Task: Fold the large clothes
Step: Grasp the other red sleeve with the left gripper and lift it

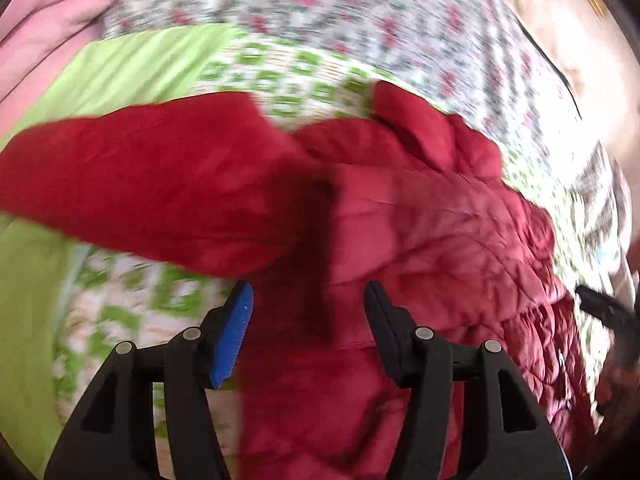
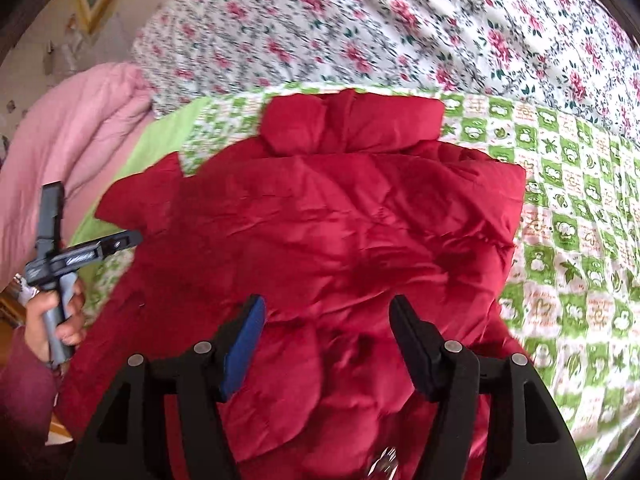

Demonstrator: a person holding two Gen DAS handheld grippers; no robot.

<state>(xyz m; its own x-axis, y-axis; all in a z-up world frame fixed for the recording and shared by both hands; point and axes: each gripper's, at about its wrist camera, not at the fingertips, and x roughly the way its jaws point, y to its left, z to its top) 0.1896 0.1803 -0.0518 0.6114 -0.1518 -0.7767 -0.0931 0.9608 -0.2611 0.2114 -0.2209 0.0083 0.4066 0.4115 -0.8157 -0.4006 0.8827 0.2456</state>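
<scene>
Floral bedding underlies a red jacket; both claws, left and right, spread, empty.

One red jacket; two grippers, left and right; one green checked cover; one floral sheet; one pink quilt, far left; one hand.

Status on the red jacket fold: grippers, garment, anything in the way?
Left gripper open, empty. Right gripper open, empty, over the red jacket. Jacket lies on the green checked quilt, collar at the far end. Nothing on top of it.
</scene>
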